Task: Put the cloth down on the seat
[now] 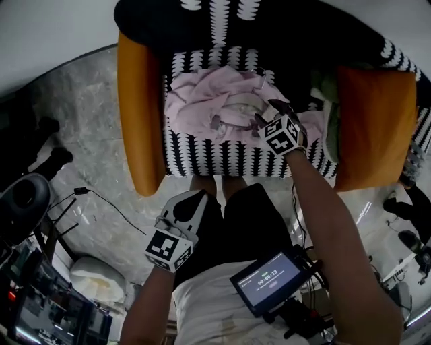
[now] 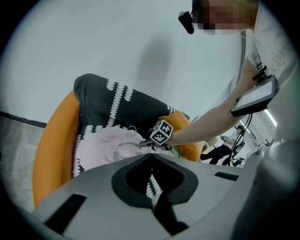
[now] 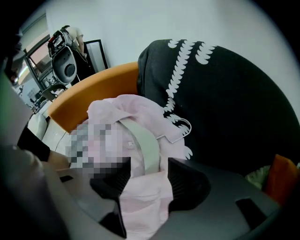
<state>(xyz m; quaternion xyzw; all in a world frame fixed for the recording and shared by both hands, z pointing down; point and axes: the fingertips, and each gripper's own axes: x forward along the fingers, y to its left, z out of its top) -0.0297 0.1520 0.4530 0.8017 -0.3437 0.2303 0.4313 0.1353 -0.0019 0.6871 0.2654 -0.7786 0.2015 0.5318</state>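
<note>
A pink cloth [image 1: 215, 101] on a wire hanger [image 3: 180, 129] lies crumpled on the black-and-white patterned seat [image 1: 202, 158] of an armchair. My right gripper [image 1: 268, 113] hangs just over the cloth's right side, pointing steeply down. In the right gripper view its jaws [image 3: 147, 180] stand wide open, with pink fabric [image 3: 140, 117] lying between the pads but not pinched. My left gripper [image 1: 192, 200] is held low in front of the chair, over the person's legs and apart from the cloth. Its jaws [image 2: 151, 161] are shut with nothing in them. The left gripper view shows the cloth [image 2: 103, 145] and the right gripper [image 2: 145, 143] ahead.
Orange armrests [image 1: 138, 114] [image 1: 374, 121] flank the seat, and a dark patterned backrest [image 1: 222, 20] rises behind it. Greenish fabric [image 1: 330, 94] is tucked by the right armrest. A small screen [image 1: 273, 279] hangs at the person's waist. Cables [image 1: 101, 199] and equipment [image 1: 23, 202] lie on the floor at the left.
</note>
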